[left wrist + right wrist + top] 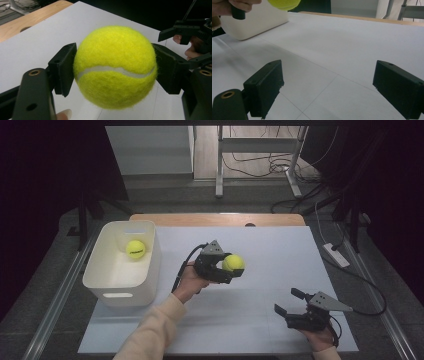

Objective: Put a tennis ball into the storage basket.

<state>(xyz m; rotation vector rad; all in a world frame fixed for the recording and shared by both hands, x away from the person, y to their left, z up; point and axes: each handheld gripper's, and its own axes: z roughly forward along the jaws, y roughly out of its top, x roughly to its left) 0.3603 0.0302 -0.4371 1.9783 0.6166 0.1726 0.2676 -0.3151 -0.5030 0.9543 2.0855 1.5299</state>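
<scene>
My left gripper (231, 269) is shut on a yellow-green tennis ball (233, 263) and holds it above the middle of the white table top (270, 245). Seen from the left gripper view, the ball (115, 67) sits squeezed between both black pads (66, 68). A second tennis ball (135, 249) lies inside the white bin (150, 265) at the left. Near the table's front right my right gripper (287, 302) rests open, with nothing between its pads (265, 87). In the right gripper view, the held ball's underside (284, 3) shows at the top edge.
The white bin (259, 21) stands at the table's left side. A wooden strip (215, 219) runs along the far edge. Beyond it are metal table legs and loose cables on the floor. A white power strip (336, 255) lies off the right edge.
</scene>
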